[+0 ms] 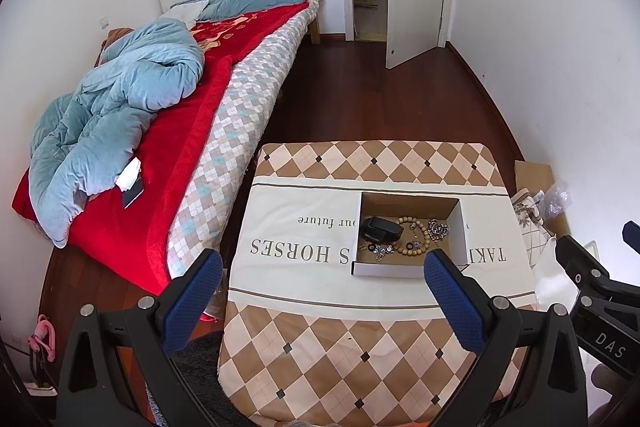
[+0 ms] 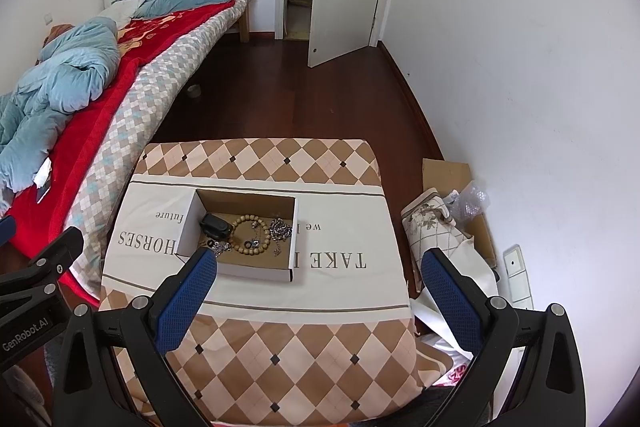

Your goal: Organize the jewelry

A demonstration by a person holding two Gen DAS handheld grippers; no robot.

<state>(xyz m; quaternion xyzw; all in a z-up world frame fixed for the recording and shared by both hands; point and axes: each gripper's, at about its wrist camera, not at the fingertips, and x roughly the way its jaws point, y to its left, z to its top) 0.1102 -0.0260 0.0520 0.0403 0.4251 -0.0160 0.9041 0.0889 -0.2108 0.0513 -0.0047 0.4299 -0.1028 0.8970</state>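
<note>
We judge the tidying nearly done or not yet begun, since the wooden bead bracelet (image 2: 250, 235), silver chain (image 2: 280, 229) and black case (image 2: 214, 223) all lie inside the open cardboard box (image 2: 240, 269) on the bench (image 2: 280, 339), while our left gripper (image 1: 324, 291) and right gripper (image 2: 320, 291) hover above, jaws released and holding nothing

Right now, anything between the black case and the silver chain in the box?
Yes: the wooden bead bracelet lies between the black case and the silver chain, inside the cardboard box. The right wrist view shows it best.
</note>
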